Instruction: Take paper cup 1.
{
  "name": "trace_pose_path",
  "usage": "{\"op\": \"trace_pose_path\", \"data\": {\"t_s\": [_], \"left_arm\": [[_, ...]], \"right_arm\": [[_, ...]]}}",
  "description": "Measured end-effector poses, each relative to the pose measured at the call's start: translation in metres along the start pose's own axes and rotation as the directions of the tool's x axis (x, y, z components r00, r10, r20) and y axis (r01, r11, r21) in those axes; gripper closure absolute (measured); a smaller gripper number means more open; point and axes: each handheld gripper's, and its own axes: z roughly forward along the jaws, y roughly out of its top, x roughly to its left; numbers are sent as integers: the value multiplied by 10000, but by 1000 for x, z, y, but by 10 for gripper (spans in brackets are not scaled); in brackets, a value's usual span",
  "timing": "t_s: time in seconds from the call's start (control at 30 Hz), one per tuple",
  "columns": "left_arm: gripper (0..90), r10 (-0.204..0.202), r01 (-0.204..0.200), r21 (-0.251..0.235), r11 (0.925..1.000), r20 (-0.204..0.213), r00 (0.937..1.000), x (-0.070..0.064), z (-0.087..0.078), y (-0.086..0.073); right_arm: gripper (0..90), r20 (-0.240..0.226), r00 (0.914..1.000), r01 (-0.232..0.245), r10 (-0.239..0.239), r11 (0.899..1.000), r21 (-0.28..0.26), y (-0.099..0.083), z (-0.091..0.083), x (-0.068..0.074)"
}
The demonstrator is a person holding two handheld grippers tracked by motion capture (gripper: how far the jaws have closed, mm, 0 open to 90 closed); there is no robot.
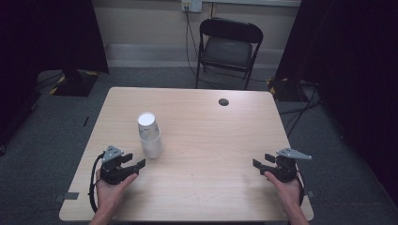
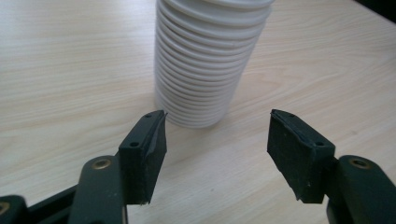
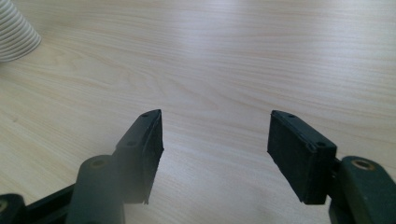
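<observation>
The left hand-held gripper [image 1: 141,164] and right hand-held gripper [image 1: 257,162] were held released, the stack of white cups [image 1: 149,134] left ungrasped on the counter [image 1: 211,140].

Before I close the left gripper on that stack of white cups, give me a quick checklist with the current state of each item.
1. Left gripper open: ok.
2. Stack of white cups upright on the table: ok.
3. Stack between the left fingers: not ok, it stands just ahead of them.
4. Stack centred on the gap: not ok, it sits toward the left finger.
5. Right gripper open and away from the stack: ok.
6. Number of cups: cannot tell.
</observation>
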Motion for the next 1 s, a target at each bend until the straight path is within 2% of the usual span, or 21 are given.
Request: {"op": "trace_pose_path", "data": {"t_s": [0.17, 0.27, 0.4, 0.57, 0.7, 0.87, 1.0], "left_arm": [[375, -207, 208, -22, 9998, 269, 9994, 1, 1, 3], [372, -99, 96, 182, 9998, 122, 9999, 2, 1, 5], [340, -26, 26, 168, 9999, 0, 10000, 3, -1, 9], [341, 20, -21, -164, 9999, -56, 10000, 2, -6, 13], [334, -92, 95, -141, 9999, 191, 9998, 3, -6, 13], [316, -42, 62, -440, 9990, 449, 9990, 5, -12, 23], [314, -83, 119, -711, 9974, 498, 9987, 6, -18, 28]], "right_arm": [[369, 13, 10000, -36, 36, 10000, 11, 0, 1, 0], [371, -39, 10000, -23, 24, 9999, 130, 0, 3, 0], [369, -144, 9998, -120, 123, 9997, 211, -1, 4, -1], [365, -174, 9998, -105, 108, 9998, 180, 0, 3, -1], [363, -219, 9995, -211, 217, 9994, 272, -2, 3, -1], [354, -266, 9994, -231, 237, 9995, 221, 0, 4, 0], [353, -292, 9995, -136, 145, 9994, 304, 0, 5, 2]]}}
